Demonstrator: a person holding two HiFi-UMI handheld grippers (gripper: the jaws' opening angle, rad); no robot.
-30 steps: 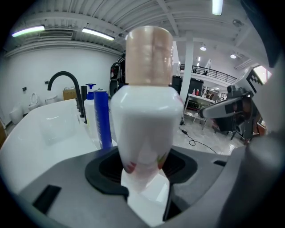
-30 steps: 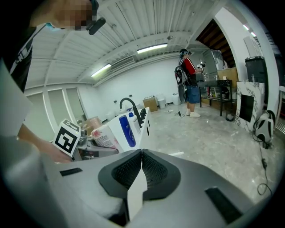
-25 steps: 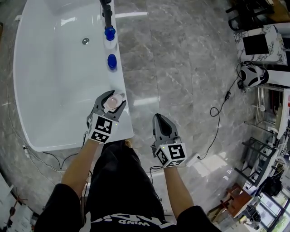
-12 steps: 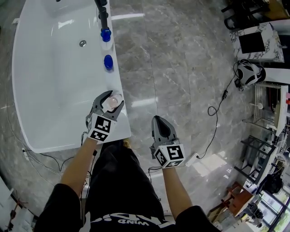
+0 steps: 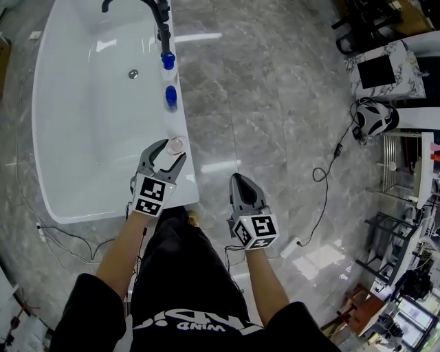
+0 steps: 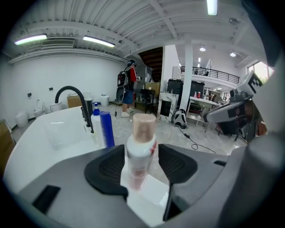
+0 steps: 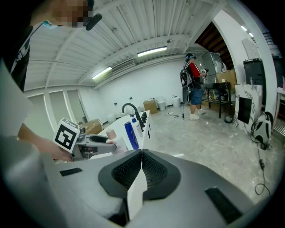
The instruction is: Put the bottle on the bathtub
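A white bottle (image 5: pixel 176 145) with a pinkish cap stands upright on the rim of the white bathtub (image 5: pixel 184 187). My left gripper (image 5: pixel 170 152) is open, and its fingertips reach either side of the bottle. In the left gripper view the bottle (image 6: pixel 140 153) stands between the two jaws of the left gripper (image 6: pixel 141 167), with a gap on each side. My right gripper (image 5: pixel 240 181) hangs over the floor to the right of the tub, shut with nothing in it. The right gripper view shows the right gripper (image 7: pixel 141 155) with its jaws pressed together, and the bottle (image 7: pixel 114 141) beyond them at the left.
Further along the rim stand a blue bottle (image 5: pixel 171 95), a blue-capped pump bottle (image 5: pixel 168 60) and a black faucet (image 5: pixel 162 15). A cable (image 5: pixel 328 172) and a helmet (image 5: pixel 375 115) lie on the marble floor at right. A person (image 6: pixel 128 87) with a backpack stands far off.
My left gripper has slid back toward me along the rim. The bottle stays standing, now at the fingertips instead of deep between the jaws. The right gripper has hardly moved.
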